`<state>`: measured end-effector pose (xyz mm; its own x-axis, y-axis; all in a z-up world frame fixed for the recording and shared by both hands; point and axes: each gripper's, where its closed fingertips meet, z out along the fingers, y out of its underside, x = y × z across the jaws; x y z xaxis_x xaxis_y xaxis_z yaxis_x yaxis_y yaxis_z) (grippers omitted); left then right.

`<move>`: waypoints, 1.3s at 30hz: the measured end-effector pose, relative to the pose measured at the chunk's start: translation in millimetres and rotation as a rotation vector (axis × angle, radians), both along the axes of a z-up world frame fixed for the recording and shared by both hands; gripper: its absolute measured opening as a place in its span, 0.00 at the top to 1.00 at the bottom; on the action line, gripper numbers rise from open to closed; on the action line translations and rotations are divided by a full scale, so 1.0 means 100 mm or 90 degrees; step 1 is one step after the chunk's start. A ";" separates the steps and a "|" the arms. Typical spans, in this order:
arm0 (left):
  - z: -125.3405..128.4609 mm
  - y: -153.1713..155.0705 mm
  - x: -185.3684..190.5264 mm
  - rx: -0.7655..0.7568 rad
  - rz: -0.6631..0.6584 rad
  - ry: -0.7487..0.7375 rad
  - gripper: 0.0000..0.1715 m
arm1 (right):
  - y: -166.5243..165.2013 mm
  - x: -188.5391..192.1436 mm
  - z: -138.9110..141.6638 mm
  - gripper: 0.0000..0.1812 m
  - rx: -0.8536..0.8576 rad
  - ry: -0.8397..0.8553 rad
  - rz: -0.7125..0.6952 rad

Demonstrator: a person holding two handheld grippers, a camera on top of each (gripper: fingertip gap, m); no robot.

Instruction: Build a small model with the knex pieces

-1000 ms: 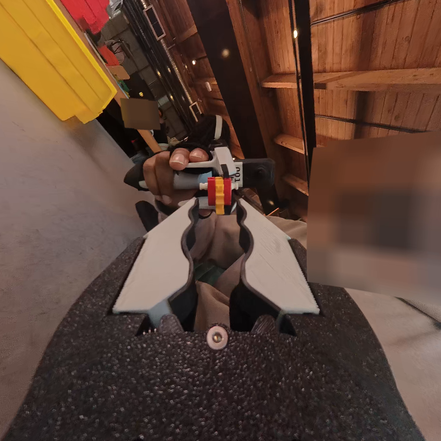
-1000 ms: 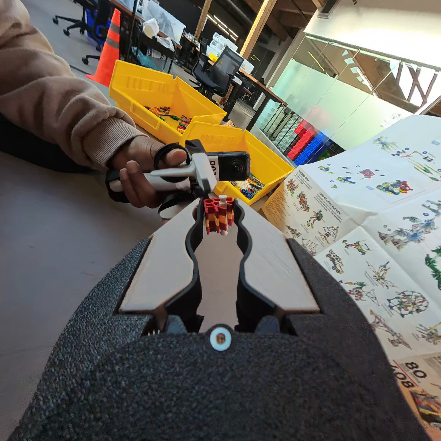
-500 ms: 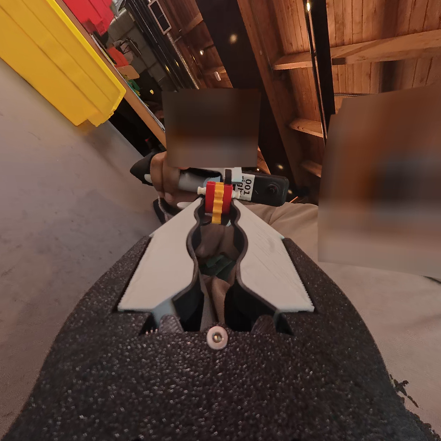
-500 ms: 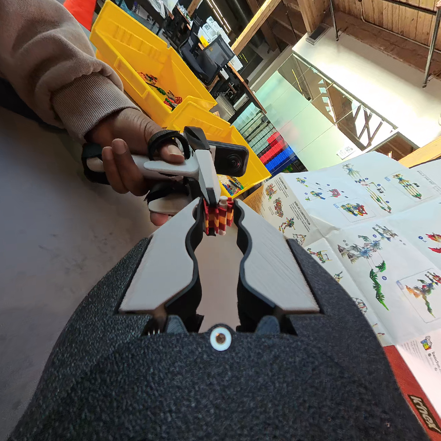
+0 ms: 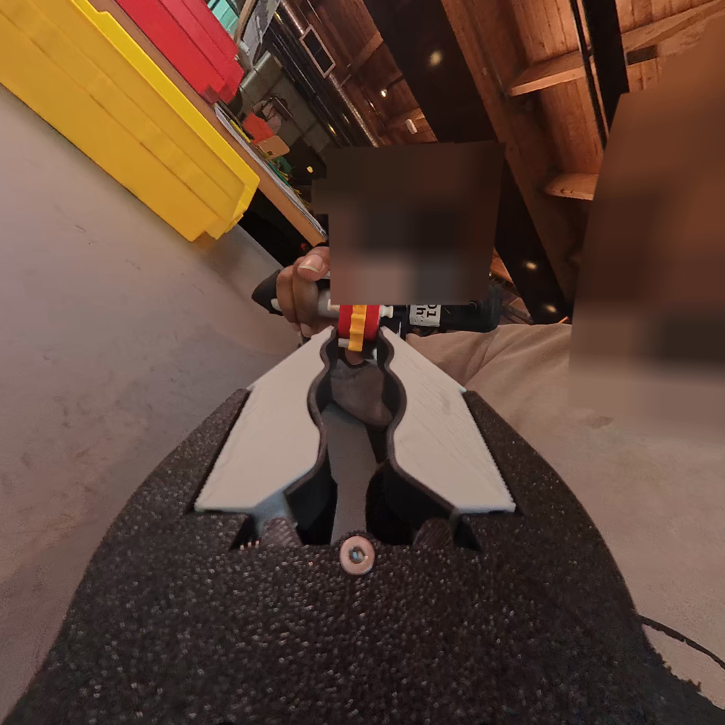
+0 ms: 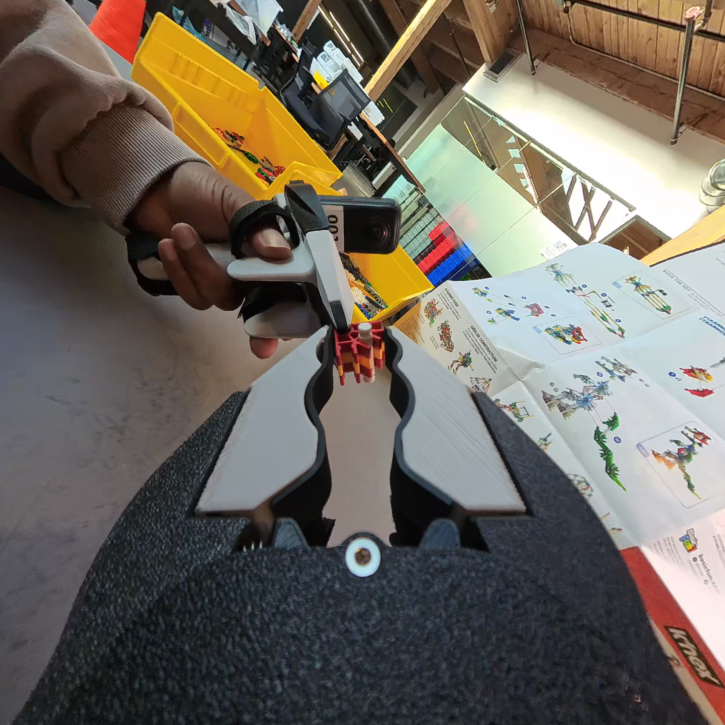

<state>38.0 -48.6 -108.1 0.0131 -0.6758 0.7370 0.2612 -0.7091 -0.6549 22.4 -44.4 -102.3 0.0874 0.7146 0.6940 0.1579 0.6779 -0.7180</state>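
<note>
Here, in the left wrist view, the left gripper point(image 5: 357, 337) is seen with its fingers closed on a stack of red and yellow toy pieces point(image 5: 359, 324) held above the grey tabletop point(image 5: 117, 353). A yellow bin point(image 5: 129, 133) sits far behind.

In the right wrist view, the same stack is pinched by the right gripper point(image 6: 357, 351) too. A picture sheet point(image 6: 588, 353) is spread on the right.

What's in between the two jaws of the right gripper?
A red and orange toy stack with a white peg, pinched at the right gripper's tips, in the right wrist view.
</note>
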 end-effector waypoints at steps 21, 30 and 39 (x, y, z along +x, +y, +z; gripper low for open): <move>-0.20 -0.16 -0.09 0.428 0.117 0.332 0.89 | -0.19 -0.04 -0.22 0.80 -0.417 -0.070 0.182; -0.28 -0.31 0.02 0.427 0.050 0.320 0.85 | -0.35 0.00 -0.19 0.82 -0.482 -0.084 0.260; -0.26 -0.36 0.05 0.443 0.044 0.325 0.88 | -0.44 -0.04 -0.18 0.82 -0.492 -0.080 0.279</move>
<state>43.1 -84.7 -133.7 0.2877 -0.9565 0.0491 -0.1549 -0.0970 -0.9832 18.6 -88.2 -120.8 -0.3476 0.9376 -0.0093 0.1066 0.0297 -0.9939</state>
